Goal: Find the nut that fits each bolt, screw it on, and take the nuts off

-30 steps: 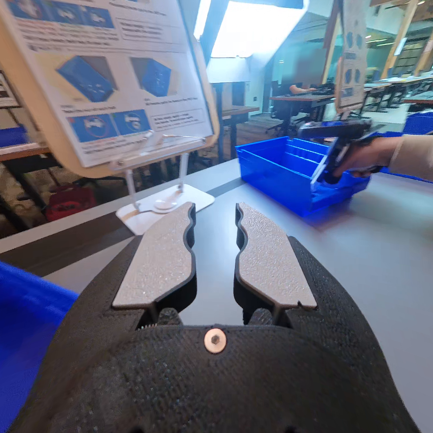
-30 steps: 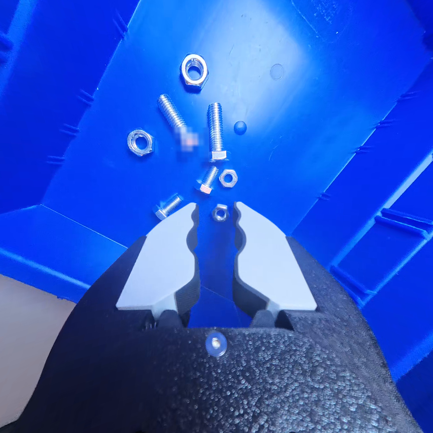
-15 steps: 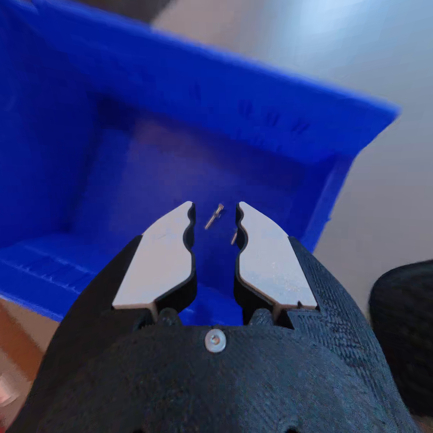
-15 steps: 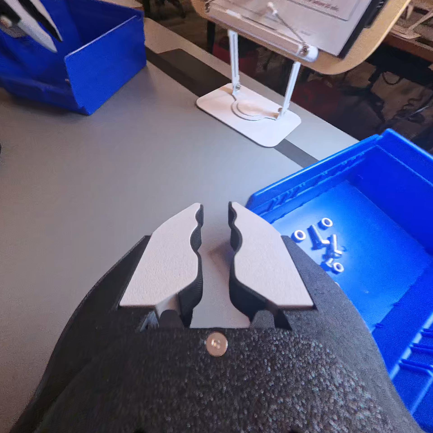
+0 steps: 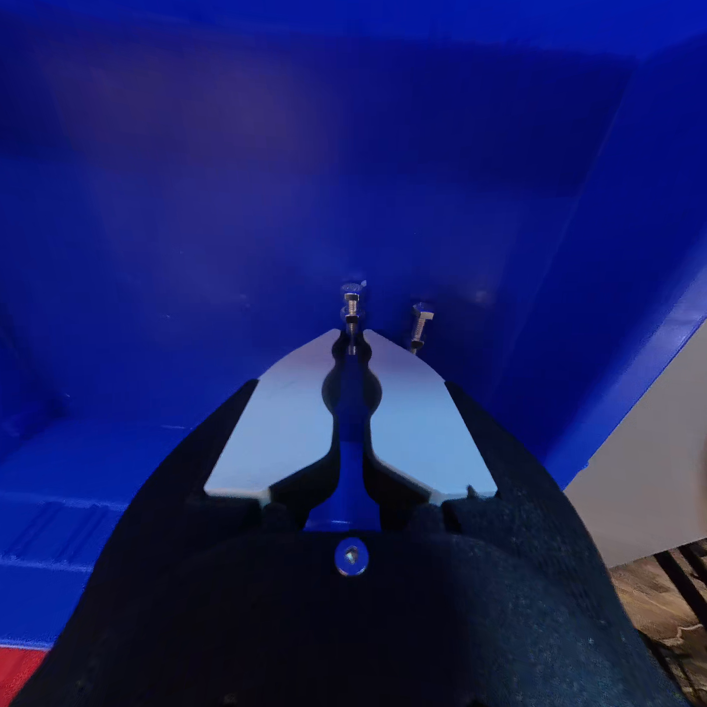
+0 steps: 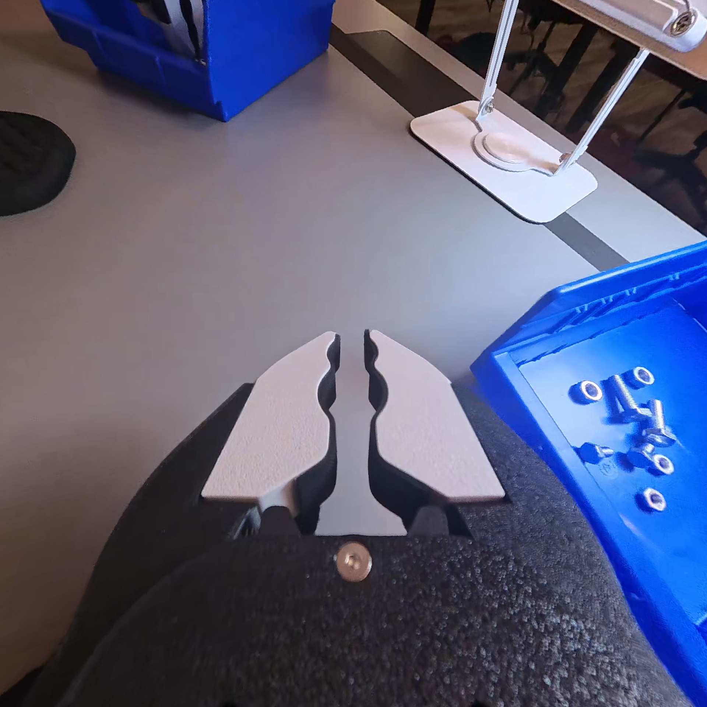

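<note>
Table [image 6: 229,248]: grey, under right gripper.
Bins: one [image 5: 229,191] enclosing left gripper; another [image 6: 535,401] right of right gripper, holding loose nuts and bolts [image 6: 635,421].
Stand [image 6: 509,168]: white, ahead-right.
Left gripper [image 5: 351,338]: nearly closed around nutted bolt [image 5: 351,317]; contact unclear.
Right gripper [image 6: 351,338]: slightly parted, empty.
Second bolt [image 5: 420,325]: just right of left tips.

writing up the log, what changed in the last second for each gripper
The left gripper went from above the table down into a blue bin and narrowed around a bolt. The right gripper left its bin and now hangs over the grey table, narrower, holding nothing. Nuts and bolts there stayed loose.
</note>
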A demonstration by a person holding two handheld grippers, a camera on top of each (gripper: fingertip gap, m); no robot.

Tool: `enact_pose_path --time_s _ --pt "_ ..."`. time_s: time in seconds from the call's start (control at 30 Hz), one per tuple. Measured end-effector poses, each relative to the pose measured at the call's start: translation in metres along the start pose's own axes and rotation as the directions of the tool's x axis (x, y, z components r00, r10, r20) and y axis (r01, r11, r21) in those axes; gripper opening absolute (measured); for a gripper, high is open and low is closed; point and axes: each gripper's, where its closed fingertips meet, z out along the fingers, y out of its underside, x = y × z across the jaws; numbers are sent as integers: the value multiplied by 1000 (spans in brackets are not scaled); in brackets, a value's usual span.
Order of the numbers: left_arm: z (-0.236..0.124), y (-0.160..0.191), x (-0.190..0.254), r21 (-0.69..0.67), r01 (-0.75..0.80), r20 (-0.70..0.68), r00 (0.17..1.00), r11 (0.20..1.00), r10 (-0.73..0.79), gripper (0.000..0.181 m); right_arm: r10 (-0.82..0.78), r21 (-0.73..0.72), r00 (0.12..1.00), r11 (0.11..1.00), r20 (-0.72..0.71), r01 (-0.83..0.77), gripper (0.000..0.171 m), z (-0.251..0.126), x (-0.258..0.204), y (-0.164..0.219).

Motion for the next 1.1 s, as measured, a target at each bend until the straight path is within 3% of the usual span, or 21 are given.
enact_pose_path --time_s 0.07,0.17,0.33,0.43,0.53,0.67,0.77,0.9,1.0,1.1 --pt "-2 1 1 -14 -5 10 1000 1000 5 7 23 27 999 999 39 -25 12 3 -8 -6" --pt "-37 -26 21 129 -39 18 999 991 38 6 -10 103 997 995 80 2 11 7 -24 -27" --pt "-115 -86 112 317 -141 -105 978 938 182 6 -273 255 962 932 27 257 14 22 -63 -80" --pt "-136 -120 175 355 -193 -200 940 915 276 6 -440 270 896 857 -55 438 21 40 -87 -103" --pt "-143 -151 229 392 -201 -305 892 898 333 6 -586 246 790 751 -178 612 26 56 -101 -116" --pt "-137 -178 266 380 -185 -387 859 906 337 6 -764 120 529 525 -369 843 27 65 -102 -117" --pt "-133 -186 279 363 -173 -427 843 916 328 6 -832 20 377 405 -407 914 24 70 -100 -105" --pt "-126 -190 284 338 -162 -446 840 927 309 6 -859 -44 269 319 -435 947 11 71 -95 -96" --pt "-129 -192 284 370 -134 -466 830 920 308 6 -844 -21 312 356 -437 934 11 69 -92 -94" --pt "-149 -197 285 535 -160 -398 818 829 415 15 -720 140 599 592 -352 794 11 64 -88 -95"
